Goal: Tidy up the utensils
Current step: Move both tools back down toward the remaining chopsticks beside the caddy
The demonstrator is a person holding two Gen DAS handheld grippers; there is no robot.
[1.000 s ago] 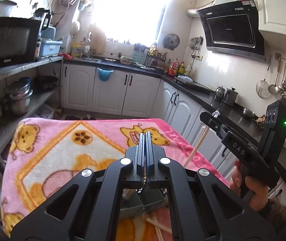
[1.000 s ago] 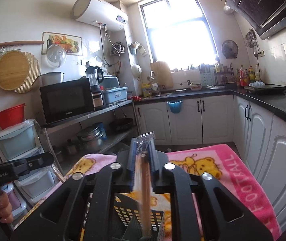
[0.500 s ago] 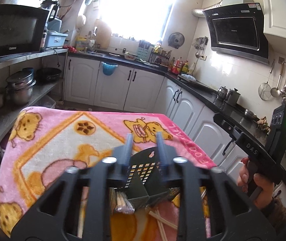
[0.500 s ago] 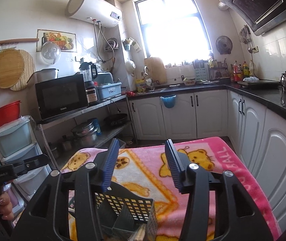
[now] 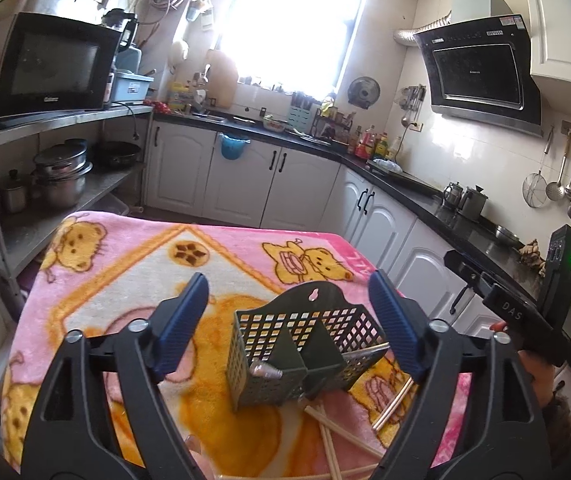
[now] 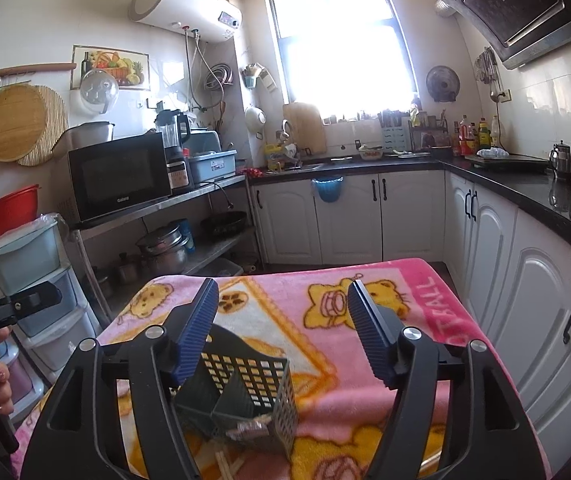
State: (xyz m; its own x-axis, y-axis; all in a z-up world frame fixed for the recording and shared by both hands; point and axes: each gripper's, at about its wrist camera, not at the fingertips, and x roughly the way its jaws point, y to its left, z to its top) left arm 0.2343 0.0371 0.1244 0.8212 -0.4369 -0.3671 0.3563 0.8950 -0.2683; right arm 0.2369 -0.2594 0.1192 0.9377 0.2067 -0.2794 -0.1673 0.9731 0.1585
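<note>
A dark green perforated utensil basket (image 5: pixel 301 348) with two compartments stands on the pink bear blanket (image 5: pixel 125 272). A wrapped utensil end (image 5: pixel 265 370) pokes out of its left compartment. Loose wooden chopsticks (image 5: pixel 389 400) lie on the blanket in front of it. My left gripper (image 5: pixel 289 320) hovers over the basket, jaws opening, nothing between the blue pads. In the right wrist view my right gripper (image 6: pixel 283 320) is above the same basket (image 6: pixel 245 392), jaws also opening and empty. Wrapped utensils (image 6: pixel 251 428) rest inside that basket.
A metal shelf (image 6: pixel 165 216) with a microwave (image 6: pixel 119 180) and pots stands left of the table. White cabinets (image 6: pixel 525 300) under a black counter run along the right and back. Plastic drawers (image 6: pixel 33 280) sit at the near left. A hand (image 5: pixel 541 376) holds the other gripper's handle.
Both grippers were shut on wrapped chopsticks over the basket; both have let go and spread wide. The utensils now sit in the basket, and both grippers have drawn back a little.
</note>
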